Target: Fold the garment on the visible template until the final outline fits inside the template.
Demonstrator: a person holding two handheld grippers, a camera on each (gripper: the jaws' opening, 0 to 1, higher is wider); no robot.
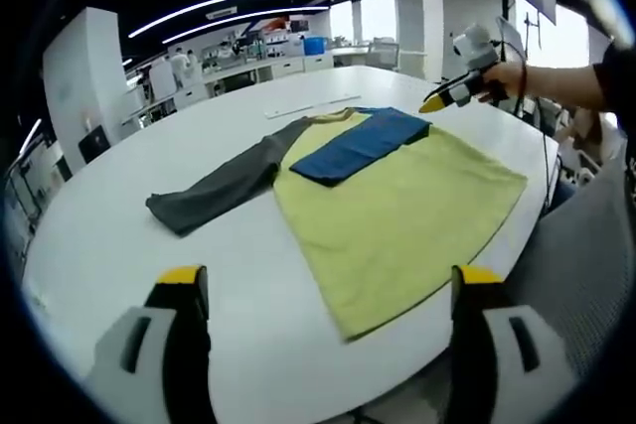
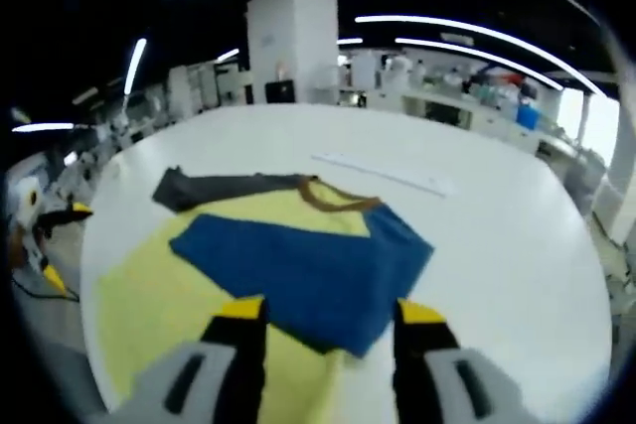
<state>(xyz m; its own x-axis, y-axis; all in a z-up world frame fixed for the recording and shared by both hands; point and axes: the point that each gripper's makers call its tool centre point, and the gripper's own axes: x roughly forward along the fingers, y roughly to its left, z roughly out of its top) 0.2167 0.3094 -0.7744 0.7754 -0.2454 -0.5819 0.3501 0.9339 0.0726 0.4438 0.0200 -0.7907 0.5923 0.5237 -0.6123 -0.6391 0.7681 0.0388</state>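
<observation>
With both my tongs [image 1: 323,290] [image 2: 323,317] released, the shirt [image 1: 397,206] has only its blue sleeve [image 2: 308,265] folded in; the grey sleeve [image 1: 214,191] still waits.

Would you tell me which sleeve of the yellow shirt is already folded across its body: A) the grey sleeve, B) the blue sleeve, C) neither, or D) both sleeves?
B: the blue sleeve lies across the yellow shirt, while the grey sleeve stretches out flat on the table.
</observation>
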